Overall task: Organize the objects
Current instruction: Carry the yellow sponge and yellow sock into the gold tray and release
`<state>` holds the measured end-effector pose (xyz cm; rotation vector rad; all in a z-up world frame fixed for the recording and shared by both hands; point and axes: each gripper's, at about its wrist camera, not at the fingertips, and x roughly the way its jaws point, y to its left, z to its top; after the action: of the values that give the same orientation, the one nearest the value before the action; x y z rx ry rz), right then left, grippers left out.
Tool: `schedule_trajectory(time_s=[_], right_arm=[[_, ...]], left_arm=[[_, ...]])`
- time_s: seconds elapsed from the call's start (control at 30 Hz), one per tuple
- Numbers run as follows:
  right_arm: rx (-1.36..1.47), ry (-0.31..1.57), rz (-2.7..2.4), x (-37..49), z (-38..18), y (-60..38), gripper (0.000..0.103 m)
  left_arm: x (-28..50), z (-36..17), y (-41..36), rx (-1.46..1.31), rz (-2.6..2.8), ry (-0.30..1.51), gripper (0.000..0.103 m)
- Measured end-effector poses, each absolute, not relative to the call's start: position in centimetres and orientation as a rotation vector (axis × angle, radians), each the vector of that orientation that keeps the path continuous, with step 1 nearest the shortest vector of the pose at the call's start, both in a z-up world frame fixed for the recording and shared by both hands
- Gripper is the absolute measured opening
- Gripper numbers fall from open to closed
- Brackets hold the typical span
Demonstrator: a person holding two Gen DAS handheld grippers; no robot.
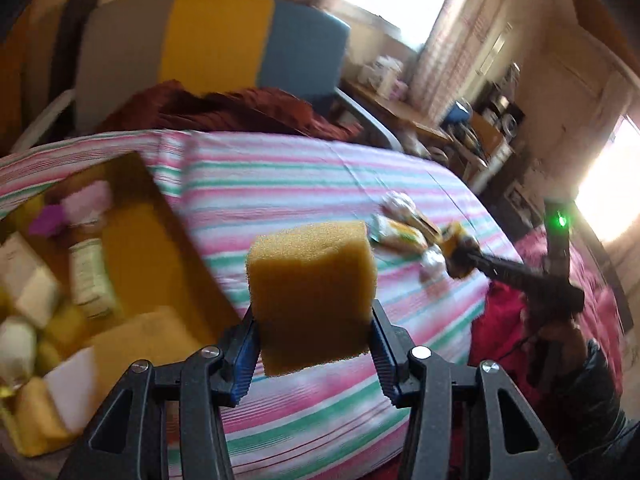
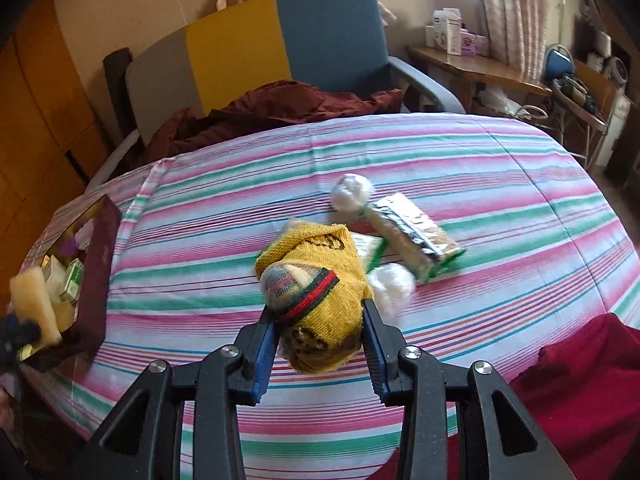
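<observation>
Left tool [image 1: 314, 334] clamps a sponge [image 1: 312, 292]; right tool [image 2: 320, 340] pinches a knitted sock [image 2: 316, 292].

One yellow sponge block [image 1: 310, 296] is counted between one pair of fingers, and one yellow knitted sock bundle [image 2: 316, 292] between the other. Two white plastic-wrapped balls [image 2: 352, 192] are seen on the one striped bed [image 2: 500, 184], along with two green-edged packets [image 2: 416, 232]. One cardboard box [image 1: 160, 240] is counted; inside it, several sponges and one labelled bottle [image 1: 90, 276] can be made out, perhaps more, as that part is blurred. One three-coloured chair [image 2: 280, 40] is counted.
</observation>
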<state>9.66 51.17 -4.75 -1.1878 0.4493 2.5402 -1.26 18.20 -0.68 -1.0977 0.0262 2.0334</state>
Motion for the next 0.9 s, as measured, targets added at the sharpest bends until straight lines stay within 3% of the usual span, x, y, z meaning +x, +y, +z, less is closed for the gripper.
schedule_trajectory(time_s=[0.47, 0.83, 0.9], right_arm=[[-1.311, 0.37, 2.951, 0.9, -1.3, 35.1, 0.04], [-1.517, 0.333, 3.158, -6.5, -1.2, 22.7, 0.041], [-1.56, 0.34, 3.164, -7.3, -1.7, 21.4, 0.046]], left_arm=[[-6.1, -2.7, 3.4, -1.221, 2.381, -0.235, 0.051], [-6.3, -4.2, 0.5, -1.261, 2.402, -0.279, 0.054], [-6.4, -4.4, 0.2, -1.273, 2.393, -0.304, 0.055]])
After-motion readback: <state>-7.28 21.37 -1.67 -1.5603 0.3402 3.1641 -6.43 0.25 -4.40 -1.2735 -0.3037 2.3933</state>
